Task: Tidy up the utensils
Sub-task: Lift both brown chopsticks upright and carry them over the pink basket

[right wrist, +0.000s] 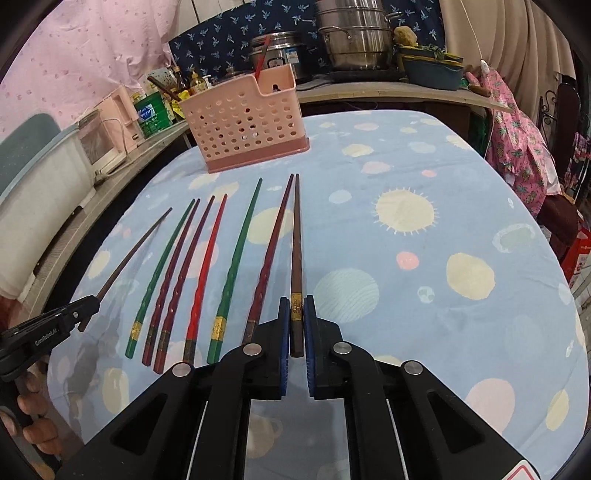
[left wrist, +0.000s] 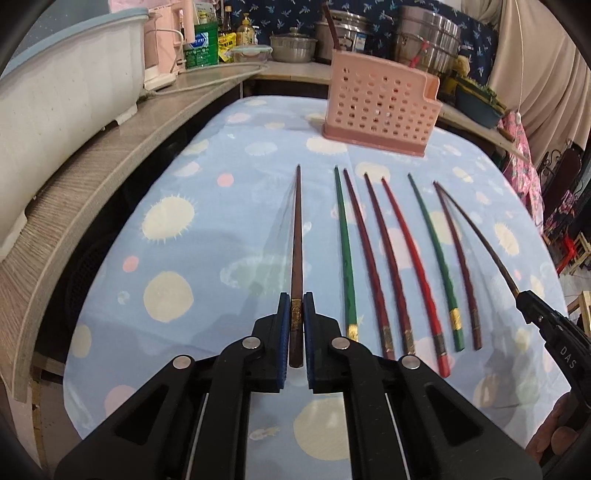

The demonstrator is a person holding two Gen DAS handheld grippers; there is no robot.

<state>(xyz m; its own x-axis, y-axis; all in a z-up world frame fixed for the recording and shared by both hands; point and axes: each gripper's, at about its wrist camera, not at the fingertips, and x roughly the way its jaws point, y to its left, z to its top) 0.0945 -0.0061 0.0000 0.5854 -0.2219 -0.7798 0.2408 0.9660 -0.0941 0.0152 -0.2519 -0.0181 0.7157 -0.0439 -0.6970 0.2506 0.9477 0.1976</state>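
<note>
Several chopsticks lie in a row on the blue spotted tablecloth (left wrist: 207, 236). My left gripper (left wrist: 295, 301) is shut on a dark brown chopstick (left wrist: 296, 236) at its gold band, at the left end of the row. My right gripper (right wrist: 295, 302) is shut on another dark brown chopstick (right wrist: 296, 240) at the right end of the row. Between them lie green (left wrist: 343, 243), maroon (left wrist: 369, 266) and red (left wrist: 410, 266) chopsticks. A pink perforated utensil holder (left wrist: 380, 105) stands upright beyond the tips, also seen in the right wrist view (right wrist: 245, 123).
A grey wooden counter (left wrist: 92, 192) with a white tub (left wrist: 62, 99) runs along the left. Steel pots (left wrist: 428, 33), bottles and a rice cooker crowd the back counter. A pink cloth (right wrist: 517, 133) hangs at the right table edge.
</note>
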